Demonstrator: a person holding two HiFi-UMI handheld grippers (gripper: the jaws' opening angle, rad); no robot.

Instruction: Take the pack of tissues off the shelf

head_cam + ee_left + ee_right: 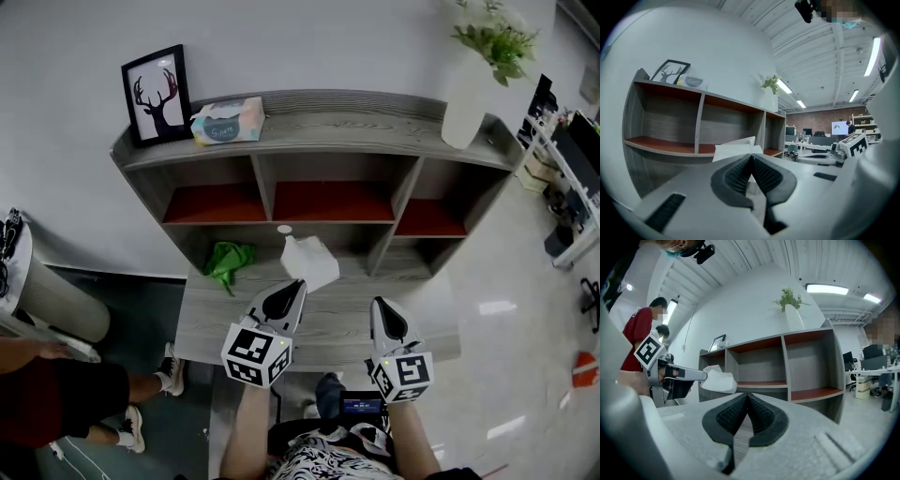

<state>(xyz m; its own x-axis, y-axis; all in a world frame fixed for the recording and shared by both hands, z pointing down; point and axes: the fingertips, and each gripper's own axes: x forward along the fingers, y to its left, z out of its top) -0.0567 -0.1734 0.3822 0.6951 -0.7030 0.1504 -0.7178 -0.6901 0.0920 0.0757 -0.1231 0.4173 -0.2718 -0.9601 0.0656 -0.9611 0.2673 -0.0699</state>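
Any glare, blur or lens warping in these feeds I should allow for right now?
Head view: sharp, evenly lit; shelf bowed by the wide lens, glare patches on the floor. Left gripper view: strong fisheye, black corners, left claw and its white tissue soft up close, ceiling lights bright. Right gripper view: same fisheye, ceiling lamp blown out, shelf crisp.

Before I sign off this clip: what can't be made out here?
Print on the tissue pack: too small in the head and left gripper views.
Plant: top cut off by the head view's upper edge.
Small white round thing on the lower shelf: too small, head view.
Where the left claw pinches the white sheet: hidden by the claw itself, head view.
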